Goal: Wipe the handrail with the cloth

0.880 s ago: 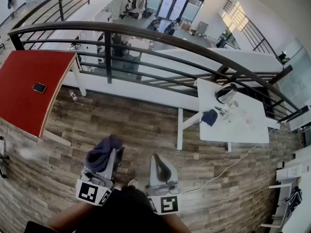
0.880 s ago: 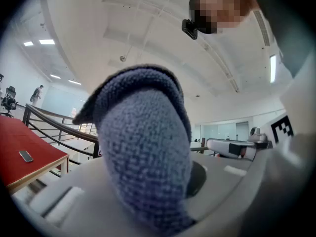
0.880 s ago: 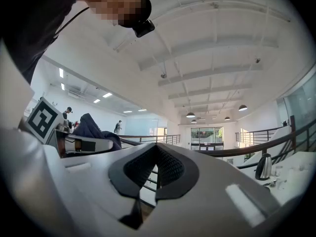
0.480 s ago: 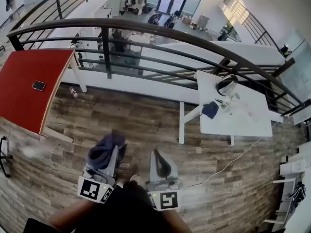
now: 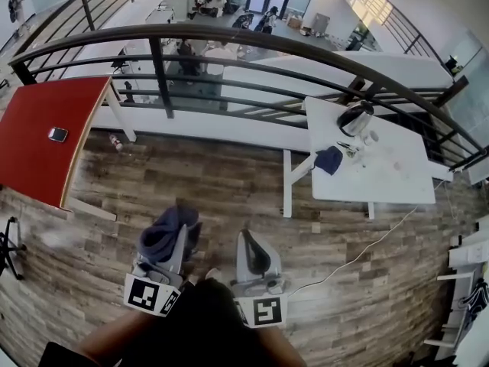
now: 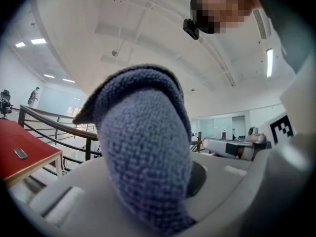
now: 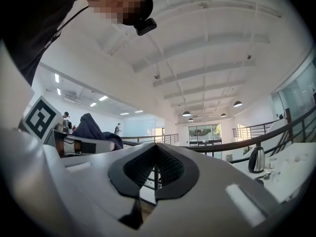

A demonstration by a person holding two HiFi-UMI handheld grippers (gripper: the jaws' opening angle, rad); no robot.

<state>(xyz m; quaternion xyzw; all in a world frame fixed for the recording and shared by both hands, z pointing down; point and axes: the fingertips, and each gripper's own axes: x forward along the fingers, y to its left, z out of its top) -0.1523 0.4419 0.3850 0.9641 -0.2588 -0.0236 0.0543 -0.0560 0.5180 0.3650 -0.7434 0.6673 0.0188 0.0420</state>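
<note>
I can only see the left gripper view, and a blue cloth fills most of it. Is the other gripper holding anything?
Observer: No. The right gripper is shut, with nothing between its jaws.
Operator: Is the cloth at the handrail yet?
Observer: Not yet. In the head view the cloth is well short of the handrail, with bare wooden floor between them.
Operator: What's off to my right?
Observer: A white table with a kettle on it, standing by the handrail.

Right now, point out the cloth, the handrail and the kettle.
cloth (image 5: 166, 234), head view, on its bunched upper fold.
handrail (image 5: 229, 36), head view, on the top bar, mid-span.
kettle (image 5: 355, 121), head view, on its body.
</note>
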